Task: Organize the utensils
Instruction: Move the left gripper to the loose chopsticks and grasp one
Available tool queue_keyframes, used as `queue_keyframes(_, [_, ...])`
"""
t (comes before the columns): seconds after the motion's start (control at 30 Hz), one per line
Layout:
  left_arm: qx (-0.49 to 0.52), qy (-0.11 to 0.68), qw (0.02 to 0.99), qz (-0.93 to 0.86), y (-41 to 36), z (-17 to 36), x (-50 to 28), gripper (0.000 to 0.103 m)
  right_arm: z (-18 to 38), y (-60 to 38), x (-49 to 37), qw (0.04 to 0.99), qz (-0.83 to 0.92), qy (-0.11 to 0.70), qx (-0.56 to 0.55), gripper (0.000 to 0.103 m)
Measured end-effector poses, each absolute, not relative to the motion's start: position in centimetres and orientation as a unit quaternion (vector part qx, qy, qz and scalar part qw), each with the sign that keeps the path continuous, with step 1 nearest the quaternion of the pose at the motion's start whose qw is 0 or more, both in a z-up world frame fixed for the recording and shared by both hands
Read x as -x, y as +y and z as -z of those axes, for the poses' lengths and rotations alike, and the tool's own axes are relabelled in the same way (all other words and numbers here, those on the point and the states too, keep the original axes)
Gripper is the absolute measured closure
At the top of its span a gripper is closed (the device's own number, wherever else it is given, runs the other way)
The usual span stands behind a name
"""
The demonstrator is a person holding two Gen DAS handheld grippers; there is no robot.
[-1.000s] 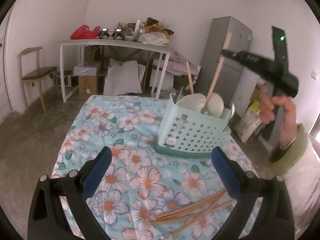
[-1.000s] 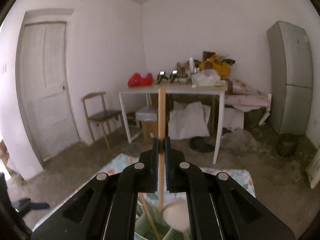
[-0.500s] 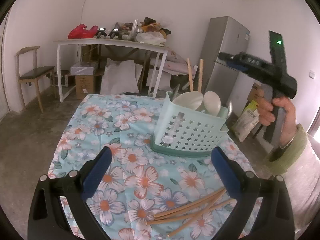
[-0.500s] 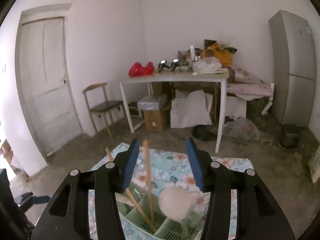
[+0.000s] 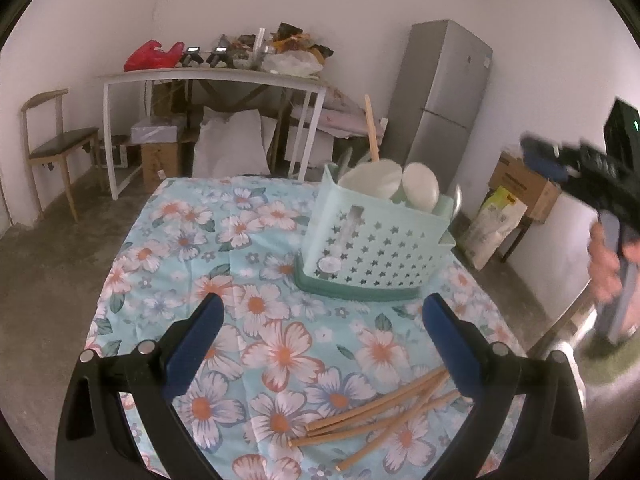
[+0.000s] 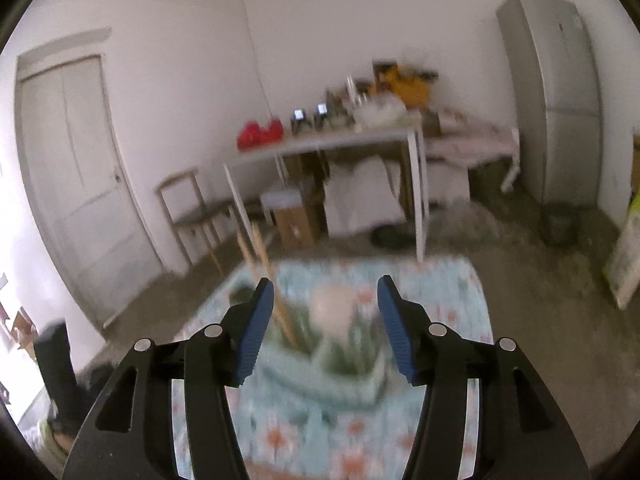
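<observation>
utensil caddy on the flowered counter, both grippers spread and empty

left wrist view: the left gripper (image 5: 318, 316) hangs spread with nothing between its pads, just in front of the mint utensil caddy (image 5: 374, 246) on the flowered counter (image 5: 188, 248); white spoons (image 5: 420, 190) and an upright chopstick (image 5: 371, 128) stand in the caddy, and loose chopsticks (image 5: 376, 416) lie on the cloth well in front of it, near the right pad. the right gripper (image 5: 576, 168), blurred, is beside the caddy in a hand (image 5: 606, 268).
right wrist view: the right gripper (image 6: 326, 326) is above the blurred caddy (image 6: 320, 364); its jaws have just been opening and hold nothing, two chopsticks (image 6: 260, 264) rising from the caddy by its left pad.
</observation>
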State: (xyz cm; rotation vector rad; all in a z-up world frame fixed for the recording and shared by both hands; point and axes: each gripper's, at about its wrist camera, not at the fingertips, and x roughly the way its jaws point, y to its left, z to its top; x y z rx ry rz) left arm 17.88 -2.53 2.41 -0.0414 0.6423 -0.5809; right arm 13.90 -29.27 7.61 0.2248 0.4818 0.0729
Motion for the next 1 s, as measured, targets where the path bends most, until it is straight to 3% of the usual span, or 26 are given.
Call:
queue_keyframes(0.37, [-0.054,0.311,0.894,0.319,-5.1,-0.8,-15.9,0.006,3.7,-28.5,-11.3,0.894,0.018,0.414,-0.173,0.046])
queue_keyframes(0.87, [-0.151,0.31,0.86,0.376,-10.4,1.7,-13.5,0.006,7.5,-31.2,-10.9,0.855,0.056,0.457,-0.239,0.043])
queue_keyframes(1.0, [-0.186,0.3,0.847,0.397,-12.3,2.2,-12.7,0.014,7.7,-31.5,-11.0,0.854,0.053,0.457,-0.243,0.042])
